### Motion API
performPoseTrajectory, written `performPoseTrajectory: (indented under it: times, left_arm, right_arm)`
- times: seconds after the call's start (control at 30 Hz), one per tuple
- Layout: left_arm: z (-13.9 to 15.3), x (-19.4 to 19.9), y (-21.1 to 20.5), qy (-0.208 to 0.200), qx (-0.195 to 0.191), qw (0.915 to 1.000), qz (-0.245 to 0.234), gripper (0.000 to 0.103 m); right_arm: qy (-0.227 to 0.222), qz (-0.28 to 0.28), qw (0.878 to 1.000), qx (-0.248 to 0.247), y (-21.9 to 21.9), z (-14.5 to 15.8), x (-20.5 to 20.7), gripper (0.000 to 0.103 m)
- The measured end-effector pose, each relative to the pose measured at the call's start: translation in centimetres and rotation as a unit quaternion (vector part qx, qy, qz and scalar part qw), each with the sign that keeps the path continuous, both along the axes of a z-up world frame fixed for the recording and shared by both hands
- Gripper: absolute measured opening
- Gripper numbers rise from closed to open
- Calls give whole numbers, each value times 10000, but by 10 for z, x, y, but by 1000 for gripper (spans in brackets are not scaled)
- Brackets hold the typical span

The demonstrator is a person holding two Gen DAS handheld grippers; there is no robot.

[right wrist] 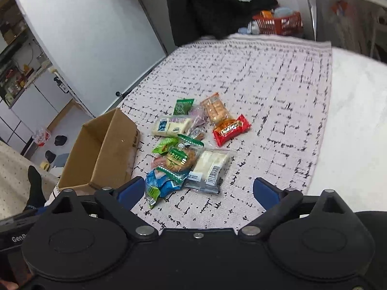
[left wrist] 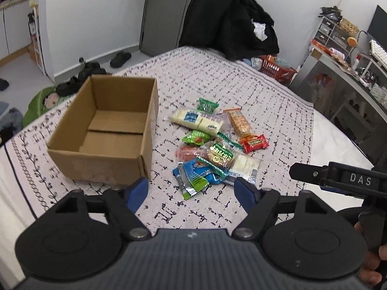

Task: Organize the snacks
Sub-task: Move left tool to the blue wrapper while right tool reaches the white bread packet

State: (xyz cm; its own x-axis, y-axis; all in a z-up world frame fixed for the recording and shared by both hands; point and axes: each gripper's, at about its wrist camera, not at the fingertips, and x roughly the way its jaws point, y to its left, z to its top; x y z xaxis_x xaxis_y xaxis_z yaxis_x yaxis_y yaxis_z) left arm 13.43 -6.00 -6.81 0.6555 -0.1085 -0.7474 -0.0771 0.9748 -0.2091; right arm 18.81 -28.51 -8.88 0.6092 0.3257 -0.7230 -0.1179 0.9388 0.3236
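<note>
Nearest the left wrist camera: left gripper (left wrist: 191, 188), black body, 2 blue-padded fingers (left wrist: 138, 191) spread apart, nothing between them, touching nothing, poised above the near end of the snack pile (left wrist: 212, 142). Just past the fingertips: crumpled blue and green foil packets (left wrist: 193, 177) and a clear-wrapped white wafer pack with a barcode (left wrist: 244, 166). Farther in the pile: round cookie under a green label (left wrist: 219, 154), red wrapper with a gold band (left wrist: 254, 142), orange cracker sleeve (left wrist: 238, 120), long cream-coloured pack with a blue square label (left wrist: 196, 120), small green sachet (left wrist: 206, 105). Print on the wrappers too small to read. Left of the pile, just beside it: open brown cardboard box (left wrist: 106, 130), flaps down, holding nothing. All on a white bedspread with black dashed grid (left wrist: 217, 72). At far right, the right gripper's black side, lettered "DAS" (left wrist: 360, 181).

Seen from the right wrist: right gripper (right wrist: 196, 191), blue fingers (right wrist: 266, 192) wide apart, holding nothing, over the same near end of the pile. Partial lettering "GenR" on the left gripper's body (right wrist: 18, 238) at lower left. Far right beyond the bed: red plastic basket (right wrist: 280, 25).
</note>
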Motion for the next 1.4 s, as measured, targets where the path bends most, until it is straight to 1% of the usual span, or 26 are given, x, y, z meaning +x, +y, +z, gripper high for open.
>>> performPoseTrajectory:
  times: [0.07,0.13,0.27,0.37,0.43,0.5,0.6,0.67,0.73,0.87,0.97,1.03,1.1,1.17,1.3,1.37,1.4]
  left_arm:
    - [-7,7,0,101,-33,9999,31,76]
    - [-14,13,-1,178,-74,9998,64,72]
    - [-28,28,-1,306,-159,9992,190,67]
    - [-37,39,-3,352,-222,9988,270,62]
    - [-44,48,-5,417,-260,9983,329,56]
    - [-50,55,-6,450,-340,9978,348,54]
    - [-61,65,-8,527,-357,9971,406,53]
    - [-67,69,-9,534,-448,9966,434,51]
    - [-73,75,-9,577,-423,9962,491,47]
    - [-88,86,-7,712,-430,9947,608,45]
    - [-97,91,-7,802,-428,9938,640,43]
    - [-102,93,-8,871,-407,9931,673,43]
    - [-108,95,-8,948,-415,9922,698,44]
    - [-113,95,-8,961,-450,9919,704,43]
    - [-115,95,-11,894,-371,9928,706,44]
    - [-116,95,-10,857,-400,9929,726,43]
    - [-116,95,-10,842,-403,9930,729,42]
  right_arm:
    - [72,23,10000,31,0,-7,7,96]
    - [172,42,9998,71,-1,-14,14,95]
    - [325,37,9990,311,-4,-27,30,93]
    - [403,45,9983,427,-4,-36,42,88]
    - [561,39,9969,552,-4,-44,50,82]
    - [678,45,9955,657,-4,-53,58,78]
    - [781,38,9938,787,-4,-62,65,75]
    - [847,24,9928,847,-3,-70,69,73]
    - [919,-16,9918,891,-4,-78,72,72]
    - [1036,-91,9902,937,-3,-90,81,70]
    - [1049,-76,9907,859,1,-96,86,69]
    - [1107,-58,9903,836,3,-101,90,64]
    - [1177,-38,9893,857,4,-106,93,61]
    - [1174,-41,9893,870,5,-107,95,61]
    - [1165,-43,9897,831,7,-109,97,61]
    - [1138,-44,9905,770,9,-110,97,54]
    - [1145,-88,9907,725,9,-110,97,38]
